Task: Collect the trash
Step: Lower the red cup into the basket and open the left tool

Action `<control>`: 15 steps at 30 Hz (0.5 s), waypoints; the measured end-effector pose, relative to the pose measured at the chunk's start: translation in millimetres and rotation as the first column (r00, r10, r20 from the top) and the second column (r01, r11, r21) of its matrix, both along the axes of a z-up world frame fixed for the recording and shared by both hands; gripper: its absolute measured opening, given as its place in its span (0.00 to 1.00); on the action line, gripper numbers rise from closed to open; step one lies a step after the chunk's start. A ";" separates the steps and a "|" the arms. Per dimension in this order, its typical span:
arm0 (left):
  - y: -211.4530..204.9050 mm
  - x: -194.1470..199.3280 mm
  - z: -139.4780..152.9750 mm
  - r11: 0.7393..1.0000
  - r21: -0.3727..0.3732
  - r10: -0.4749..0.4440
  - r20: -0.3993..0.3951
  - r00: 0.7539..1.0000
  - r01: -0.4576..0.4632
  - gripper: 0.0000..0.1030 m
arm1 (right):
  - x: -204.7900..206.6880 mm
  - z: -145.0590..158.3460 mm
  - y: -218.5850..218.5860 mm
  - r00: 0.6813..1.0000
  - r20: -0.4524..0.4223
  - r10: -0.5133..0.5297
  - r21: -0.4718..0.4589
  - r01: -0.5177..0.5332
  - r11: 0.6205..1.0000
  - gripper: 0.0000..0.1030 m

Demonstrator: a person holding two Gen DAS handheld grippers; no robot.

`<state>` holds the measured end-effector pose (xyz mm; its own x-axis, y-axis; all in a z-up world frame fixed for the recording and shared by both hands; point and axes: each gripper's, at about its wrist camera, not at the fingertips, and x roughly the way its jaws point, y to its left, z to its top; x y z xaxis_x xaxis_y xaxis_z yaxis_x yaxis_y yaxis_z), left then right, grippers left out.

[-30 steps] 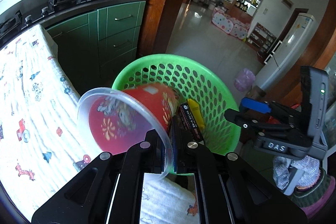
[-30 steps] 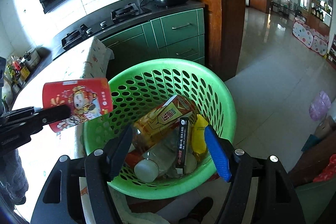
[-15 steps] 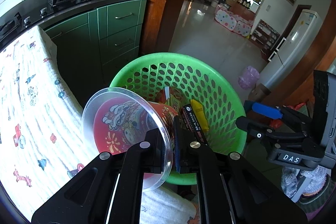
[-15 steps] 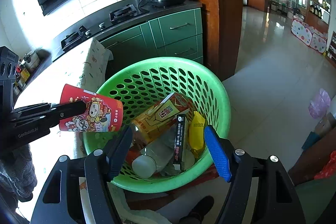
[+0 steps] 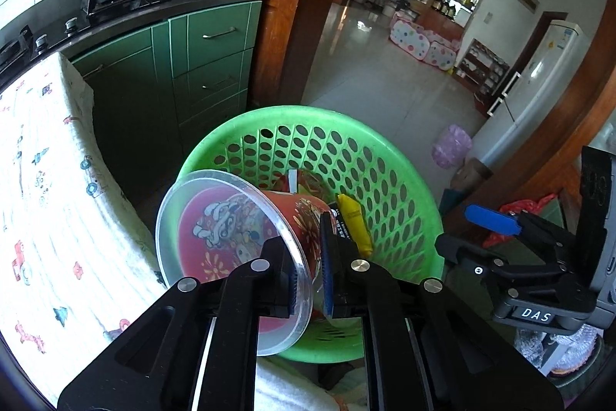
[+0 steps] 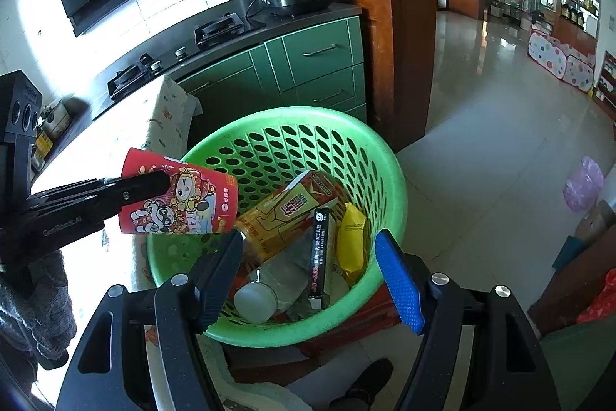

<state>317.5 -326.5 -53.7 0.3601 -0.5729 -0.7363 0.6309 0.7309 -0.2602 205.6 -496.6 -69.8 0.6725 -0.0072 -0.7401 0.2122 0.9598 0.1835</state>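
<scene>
The red cup (image 6: 177,197) is pinched at its rim by the left gripper (image 5: 310,266), whose jaws are easing open, base tipped over the green basket's (image 6: 389,156) near-left rim, while the right gripper (image 6: 308,274) is held wide and empty.

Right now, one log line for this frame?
left tool: opening, red cup wall between pads | cup: over green basket rim | right tool: open, empty | basket: carton, bottle, wrappers

Red cartoon-printed cup (image 6: 181,199), green holed basket (image 6: 389,156), yellow-red carton (image 6: 288,214), yellow packet (image 6: 352,241), green cabinets (image 6: 308,64).
</scene>
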 end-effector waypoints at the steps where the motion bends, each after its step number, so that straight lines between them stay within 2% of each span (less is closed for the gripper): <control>1: -0.5 0.2 -0.2 1.000 0.003 0.002 -0.002 1.000 -0.002 0.15 | -0.5 -0.3 -1.0 1.000 0.000 -0.002 0.000 0.002 1.000 0.67; 2: -0.6 0.6 0.0 1.000 0.003 0.004 -0.003 1.000 -0.004 0.24 | -1.2 -0.2 -1.8 1.000 0.000 -0.006 0.001 0.006 1.000 0.67; 4: 0.3 0.5 1.3 1.000 0.002 0.013 0.005 1.000 -0.013 0.34 | -2.3 -0.2 -2.9 1.000 -0.001 -0.012 0.006 0.012 1.000 0.67; 6: 0.5 0.3 2.4 1.000 0.000 0.012 0.012 1.000 -0.012 0.36 | -3.2 -0.1 -3.4 1.000 0.000 -0.016 0.008 0.016 1.000 0.67; 8: 1.8 -0.4 3.4 1.000 0.000 0.016 0.015 1.000 -0.016 0.46 | -3.9 0.1 -2.6 1.000 0.002 -0.015 0.009 0.015 1.000 0.67; 15: 13.0 -1.0 10.5 0.999 0.000 0.032 0.042 0.999 -0.032 0.53 | -5.5 1.3 1.0 1.000 0.004 -0.013 0.008 0.013 1.000 0.68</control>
